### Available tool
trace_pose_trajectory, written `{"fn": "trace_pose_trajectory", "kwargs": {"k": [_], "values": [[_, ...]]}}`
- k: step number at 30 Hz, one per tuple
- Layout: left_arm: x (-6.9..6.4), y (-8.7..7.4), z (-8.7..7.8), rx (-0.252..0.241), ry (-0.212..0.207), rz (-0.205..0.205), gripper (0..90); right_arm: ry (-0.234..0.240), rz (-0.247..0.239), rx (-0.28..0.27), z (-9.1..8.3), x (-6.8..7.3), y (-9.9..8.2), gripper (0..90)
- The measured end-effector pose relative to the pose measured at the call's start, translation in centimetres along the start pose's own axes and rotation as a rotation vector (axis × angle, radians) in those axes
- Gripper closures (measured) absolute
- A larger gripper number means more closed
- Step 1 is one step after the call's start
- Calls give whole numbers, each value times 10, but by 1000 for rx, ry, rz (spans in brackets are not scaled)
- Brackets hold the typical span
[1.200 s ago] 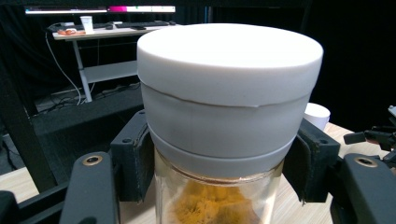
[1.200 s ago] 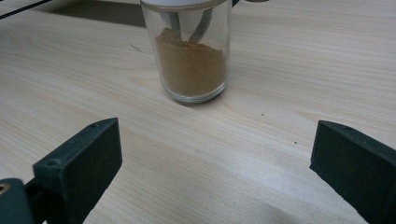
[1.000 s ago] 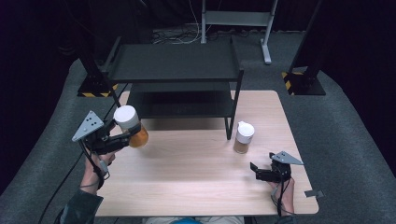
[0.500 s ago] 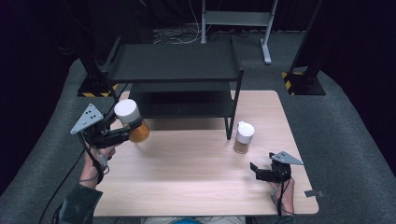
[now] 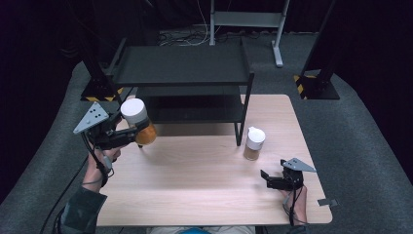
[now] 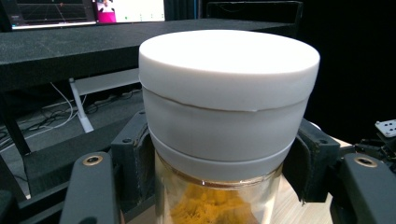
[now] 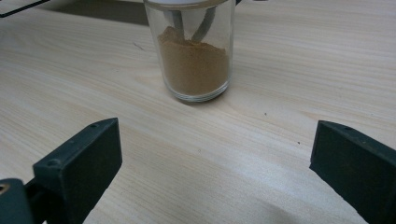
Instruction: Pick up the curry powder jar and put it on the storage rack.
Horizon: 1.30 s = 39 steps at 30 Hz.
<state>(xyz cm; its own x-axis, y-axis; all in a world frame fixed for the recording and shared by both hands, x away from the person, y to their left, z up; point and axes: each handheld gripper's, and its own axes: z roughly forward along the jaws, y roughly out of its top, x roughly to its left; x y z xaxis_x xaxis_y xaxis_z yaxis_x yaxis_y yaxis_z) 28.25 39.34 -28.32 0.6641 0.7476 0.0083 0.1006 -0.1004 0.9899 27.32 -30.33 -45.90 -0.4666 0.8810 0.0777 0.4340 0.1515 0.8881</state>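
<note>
I find the left gripper (image 5: 130,135) raised over the left edge of the desk (image 5: 195,195), its fingers (image 6: 135,161) clamped on a glass jar (image 5: 138,121) with a white lid and orange powder inside. In the left gripper view the fingers press the glass just below the lid on both sides, and the jar (image 6: 229,126) stands upright between them. The jar is clear of the desk top and sits just in front of the black shelf rack (image 5: 182,73), near its left front leg.

Compared with a second ago, I note that the left gripper and its jar have shifted slightly up and toward the rack; half a second ago they were already close to the present position. The grip on the jar is unchanged.

The right gripper (image 5: 272,179) lies low near the right front corner of the desk. In the right gripper view its fingers (image 7: 84,161) stand wide apart with nothing between them, close over the wood. It has not moved across the three frames.

A second jar (image 5: 253,144), glass with a white lid and brown powder, stands upright on the desk just right of the rack's right front leg, near the right gripper but apart from it. In the right gripper view this jar (image 7: 194,51) is ahead of the open fingers, untouched. Its position matches the earlier frames.

The person's left hand (image 5: 104,156) holds the left gripper from below.
</note>
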Motion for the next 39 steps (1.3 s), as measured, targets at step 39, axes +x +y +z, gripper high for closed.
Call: {"fn": "trace_pose_trajectory", "kwargs": {"k": [39], "values": [[-3,41,6,-33,0,67,347,16,0,-4,0,-3,-1,8]]}}
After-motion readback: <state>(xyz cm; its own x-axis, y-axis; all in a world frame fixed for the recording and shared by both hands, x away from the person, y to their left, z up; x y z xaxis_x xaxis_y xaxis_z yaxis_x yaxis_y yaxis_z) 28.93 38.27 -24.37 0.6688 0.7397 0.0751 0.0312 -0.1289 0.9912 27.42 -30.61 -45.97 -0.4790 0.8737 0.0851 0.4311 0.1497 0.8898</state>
